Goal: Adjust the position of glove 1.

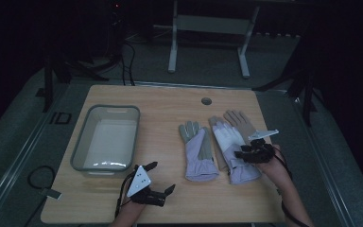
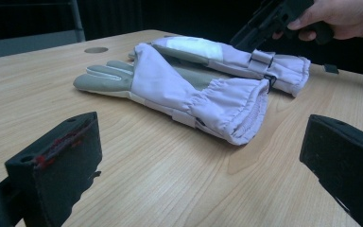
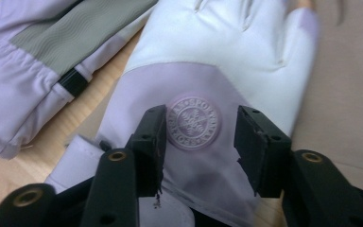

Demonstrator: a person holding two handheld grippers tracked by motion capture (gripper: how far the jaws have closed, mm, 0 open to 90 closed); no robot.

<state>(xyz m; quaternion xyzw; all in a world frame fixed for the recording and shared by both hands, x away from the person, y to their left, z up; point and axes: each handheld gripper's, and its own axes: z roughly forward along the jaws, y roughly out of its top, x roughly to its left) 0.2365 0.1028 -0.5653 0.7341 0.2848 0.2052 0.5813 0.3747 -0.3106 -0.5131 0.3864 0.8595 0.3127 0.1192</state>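
Wooden table [image 1: 170, 101], with grey tub [image 1: 106, 138] at left, two gloves [image 1: 199, 150] [image 1: 234, 152] at right.

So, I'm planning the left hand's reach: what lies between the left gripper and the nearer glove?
Bare wooden tabletop only; the left gripper view shows it running from the open left gripper to the nearer glove.

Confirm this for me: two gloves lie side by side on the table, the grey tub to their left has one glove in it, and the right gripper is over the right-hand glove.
Not quite. The tub holds no glove, as the high view shows. The rest stands: both gloves lie side by side on the table, and the right gripper is over the right-hand glove.
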